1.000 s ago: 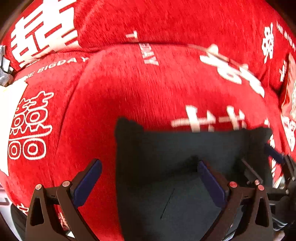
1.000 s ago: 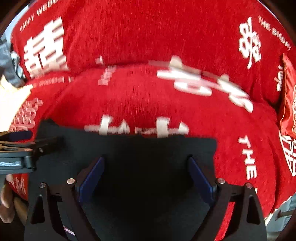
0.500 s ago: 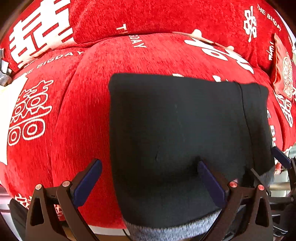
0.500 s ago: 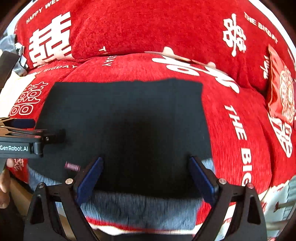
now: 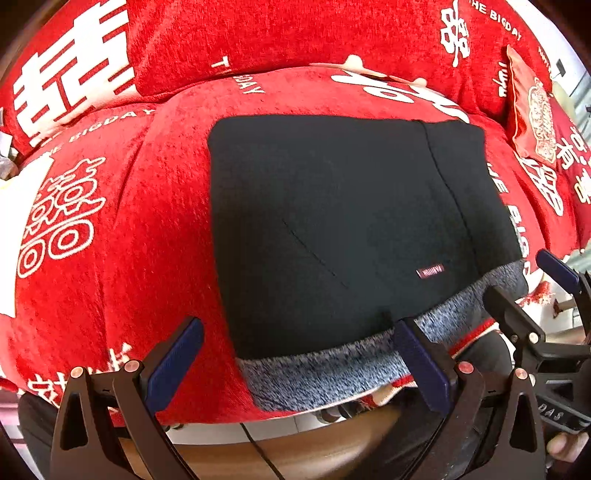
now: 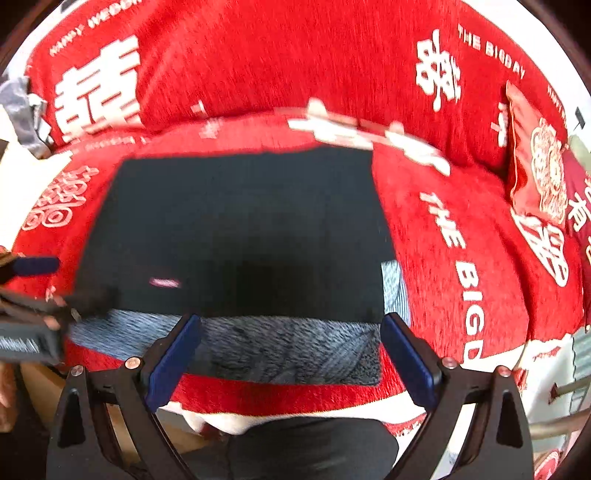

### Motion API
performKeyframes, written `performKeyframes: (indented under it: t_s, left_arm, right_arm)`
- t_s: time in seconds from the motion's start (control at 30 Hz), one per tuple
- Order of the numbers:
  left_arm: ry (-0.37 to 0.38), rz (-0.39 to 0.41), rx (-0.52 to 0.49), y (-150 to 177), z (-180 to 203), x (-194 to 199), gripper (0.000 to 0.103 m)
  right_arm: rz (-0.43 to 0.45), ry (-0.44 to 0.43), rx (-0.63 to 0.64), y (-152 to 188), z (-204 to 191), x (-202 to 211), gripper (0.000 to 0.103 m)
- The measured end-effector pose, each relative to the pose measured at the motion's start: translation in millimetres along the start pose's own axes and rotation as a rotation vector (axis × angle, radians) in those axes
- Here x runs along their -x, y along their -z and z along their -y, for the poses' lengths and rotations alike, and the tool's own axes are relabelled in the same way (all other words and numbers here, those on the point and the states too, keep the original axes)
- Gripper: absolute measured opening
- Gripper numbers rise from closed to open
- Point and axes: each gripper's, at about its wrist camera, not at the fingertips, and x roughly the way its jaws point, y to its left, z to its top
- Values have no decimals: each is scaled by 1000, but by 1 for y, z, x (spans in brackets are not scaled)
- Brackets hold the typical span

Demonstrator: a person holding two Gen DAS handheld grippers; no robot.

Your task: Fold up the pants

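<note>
the black pants (image 5: 332,229) are now being left flat on the red sofa (image 5: 110,258), folded into a block. both grippers, left gripper (image 5: 303,363) and right gripper (image 6: 291,354), are being pulled back, fingers wide and empty. the fold looks nearly done.

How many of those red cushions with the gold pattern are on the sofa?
1 for certain: the red cushion leans against the sofa back at the far right. A darker red one seems to sit beside it, cut off by the edge.

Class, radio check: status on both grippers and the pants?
Left gripper open, empty. Right gripper open, empty. Pants folded flat on red sofa. Nothing in the way.
</note>
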Motion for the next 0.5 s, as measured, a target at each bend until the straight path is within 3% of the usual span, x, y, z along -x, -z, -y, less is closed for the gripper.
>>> performKeyframes:
  t_s: [0.1, 0.2, 0.33, 0.4, 0.5]
  left_arm:
    - [-11, -46, 35, 1, -8, -12, 103]
    - [27, -83, 69, 6, -15, -21, 103]
    - [5, -149, 49, 14, -15, -39, 103]
    - [6, -135, 59, 16, -15, -36, 103]
    - [-19, -48, 18, 14, -9, -14, 103]
  right_arm:
    - [-18, -22, 40, 2, -12, -9, 98]
    - [-75, -22, 39, 10, -14, -25, 98]
    - [-152, -10, 25, 24, -10, -47, 103]
    - [-144, -6, 25, 27, -8, -44, 103]
    - [-89, -7, 10, 23, -2, -22, 103]
